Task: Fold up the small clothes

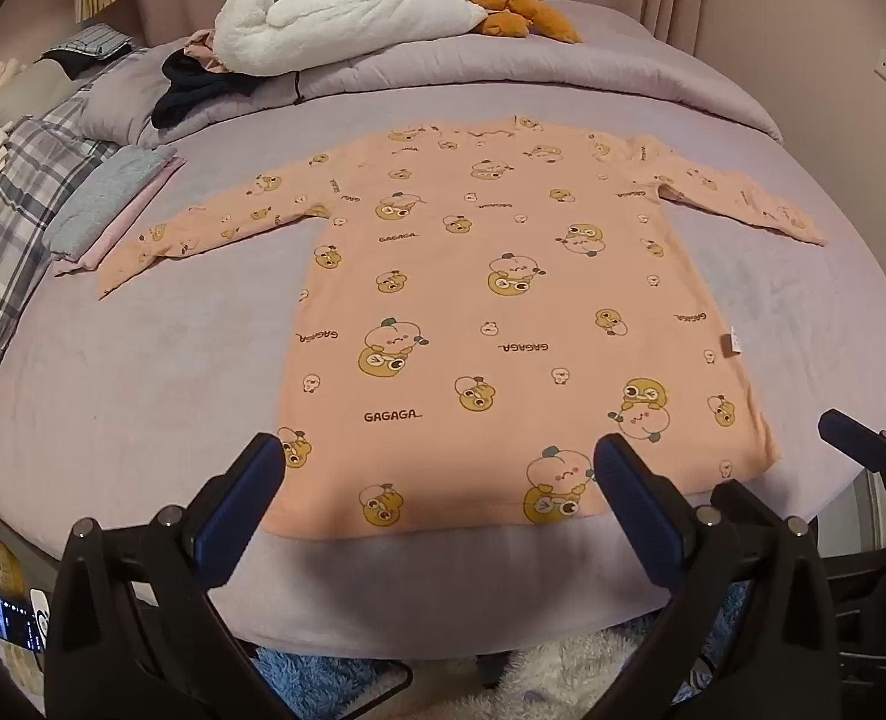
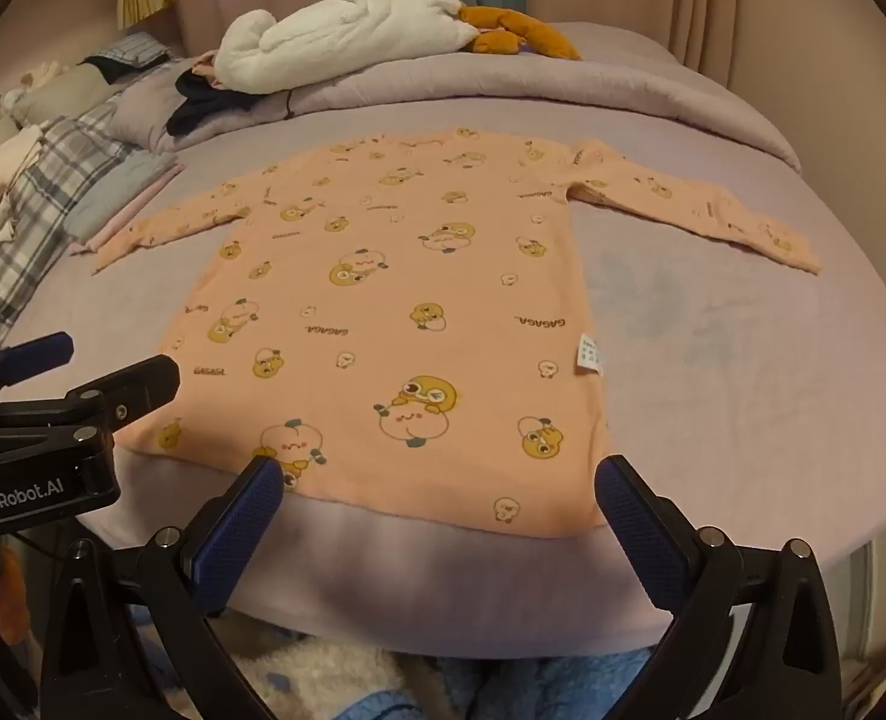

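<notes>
At far left we see a stack of folded clothes (image 1: 110, 198) on the bed (image 1: 143, 372). Our left gripper (image 1: 437, 498) hangs with its jaws fully spread and empty above the near hem of the peach long-sleeved shirt (image 1: 502, 300), which lies flat at the bed's centre, sleeves outstretched. Our right gripper (image 2: 440, 510) is likewise wide apart, holding nothing, over the hem's right portion.

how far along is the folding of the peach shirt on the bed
Done: the peach shirt lies spread flat on the bed, both sleeves out; a small folded stack sits at its left. In hand: nothing, the left gripper and right gripper hang open over the hem. Left: every fold of this shirt.
</notes>
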The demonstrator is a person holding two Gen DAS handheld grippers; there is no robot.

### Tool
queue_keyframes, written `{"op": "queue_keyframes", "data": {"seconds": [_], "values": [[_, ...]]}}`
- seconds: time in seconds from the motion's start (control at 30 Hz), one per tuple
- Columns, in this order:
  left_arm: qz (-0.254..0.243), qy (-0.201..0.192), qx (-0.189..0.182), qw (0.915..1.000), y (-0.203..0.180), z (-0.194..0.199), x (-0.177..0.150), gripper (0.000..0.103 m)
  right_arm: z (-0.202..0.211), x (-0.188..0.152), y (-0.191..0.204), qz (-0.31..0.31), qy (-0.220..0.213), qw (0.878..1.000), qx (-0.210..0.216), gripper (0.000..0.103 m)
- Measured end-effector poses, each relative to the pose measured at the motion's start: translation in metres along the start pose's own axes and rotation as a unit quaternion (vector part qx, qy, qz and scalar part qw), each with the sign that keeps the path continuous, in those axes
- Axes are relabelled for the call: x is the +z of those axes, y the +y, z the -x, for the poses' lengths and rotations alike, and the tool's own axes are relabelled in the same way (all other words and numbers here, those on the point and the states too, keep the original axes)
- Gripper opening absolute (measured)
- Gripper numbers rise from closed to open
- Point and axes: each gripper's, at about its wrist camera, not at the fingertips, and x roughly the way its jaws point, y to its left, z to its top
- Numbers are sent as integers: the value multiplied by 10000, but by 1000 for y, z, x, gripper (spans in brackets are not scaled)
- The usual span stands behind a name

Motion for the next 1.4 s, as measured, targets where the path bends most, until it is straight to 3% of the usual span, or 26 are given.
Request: {"op": "queue_keyframes", "data": {"seconds": [1.4], "values": [[76, 61, -22, 10000, 1, -3, 0, 103, -3, 1, 1, 1, 17, 10000, -16, 103]]}}
